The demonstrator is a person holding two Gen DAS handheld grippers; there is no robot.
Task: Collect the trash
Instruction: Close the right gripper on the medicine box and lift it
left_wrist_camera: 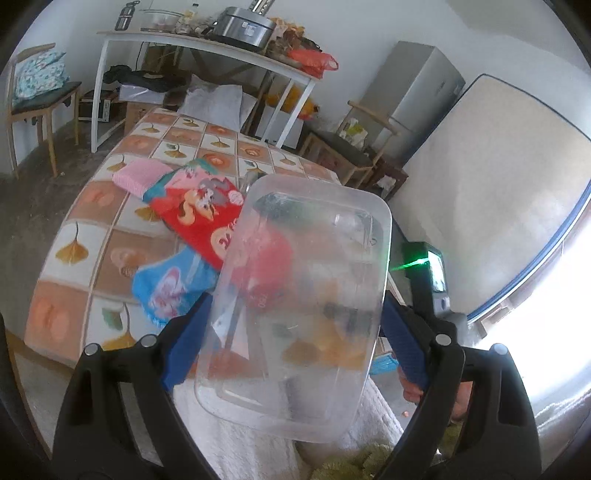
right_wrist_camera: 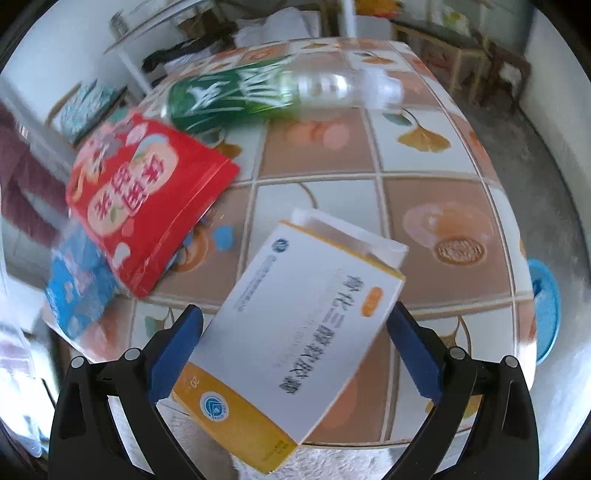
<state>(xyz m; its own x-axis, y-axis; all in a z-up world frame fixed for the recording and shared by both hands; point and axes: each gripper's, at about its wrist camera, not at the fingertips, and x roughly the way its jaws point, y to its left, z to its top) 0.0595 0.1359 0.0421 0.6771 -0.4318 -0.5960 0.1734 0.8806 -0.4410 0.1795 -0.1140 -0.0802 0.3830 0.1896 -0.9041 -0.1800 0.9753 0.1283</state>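
White shelf table point(left_wrist_camera: 207, 46), fridge point(left_wrist_camera: 413, 96), chair point(left_wrist_camera: 33, 107)

A lived-in home room: a table point(left_wrist_camera: 92, 206) under a ginkgo-leaf tiled cloth, a white shelf table point(left_wrist_camera: 207, 46) along the far wall crowded with a rice cooker point(left_wrist_camera: 242, 27) and jars, a grey fridge point(left_wrist_camera: 417, 96), wooden chairs point(left_wrist_camera: 37, 99), a mattress point(left_wrist_camera: 498, 177) leaning against the wall

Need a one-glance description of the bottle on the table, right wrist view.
Start at the table with the tiled leaf-pattern cloth. At its far side, beyond the red snack bag, a bottle lies on its side. It is the only clear plastic item there, with a green label with white lettering; its neighbours are flat packets.
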